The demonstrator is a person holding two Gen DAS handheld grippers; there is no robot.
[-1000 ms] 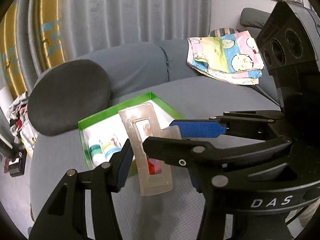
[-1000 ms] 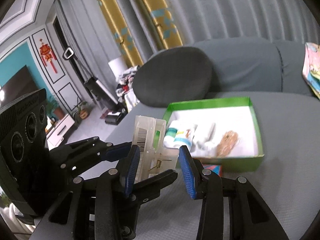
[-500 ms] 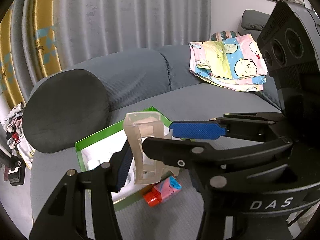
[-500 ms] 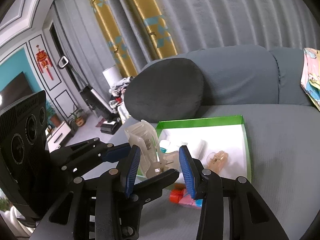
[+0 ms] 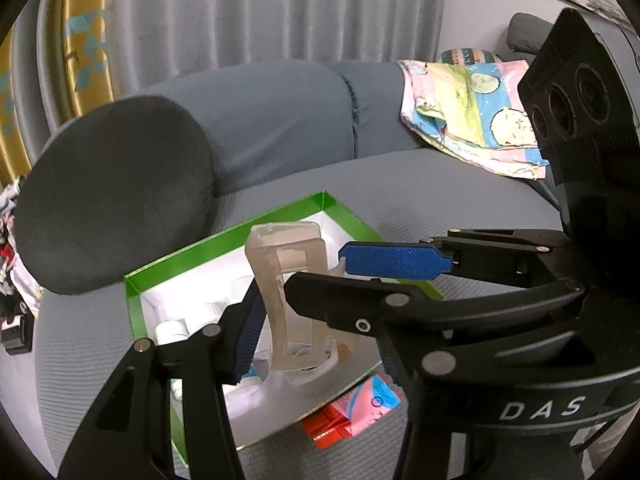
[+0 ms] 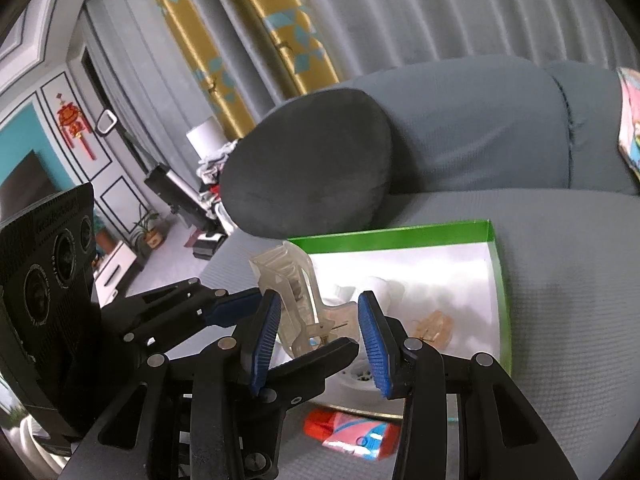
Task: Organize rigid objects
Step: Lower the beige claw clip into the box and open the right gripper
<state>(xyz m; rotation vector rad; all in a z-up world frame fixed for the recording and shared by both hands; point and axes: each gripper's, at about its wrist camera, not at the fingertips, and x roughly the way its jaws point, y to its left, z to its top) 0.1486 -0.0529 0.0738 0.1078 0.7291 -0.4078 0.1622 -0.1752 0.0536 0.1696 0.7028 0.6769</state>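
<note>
The left gripper (image 5: 316, 336) points level over the sofa (image 5: 420, 200). Its left pad (image 5: 248, 332) lies against a clear plastic clip (image 5: 276, 300); its other pad is hidden behind a crossing finger, so I cannot tell whether it grips.

The clip stands upright in the air between the fingers of both tools, in front of and above the green box (image 5: 224, 240). It looks light and stiff, with smooth sides that may slip, and its spring would likely let it open if its handles were pinched. My judgement is that the flat sides of the broad body are the safest hold, clear of the handles.

Beyond the fingertips, the box holds small bottles (image 5: 172, 326). A pink and red packet (image 5: 360, 404) lies just outside the wall nearest the tools.

The right gripper (image 6: 318, 320) comes in from the right, level, with its fingers crossing the left tool's. Its pads are set at a middling width. The clip's body rests on the left pad (image 6: 264, 336) and a handle reaches almost to the right one. Whether it presses there cannot be told, so the views do not show which tool carries the clip.
</note>
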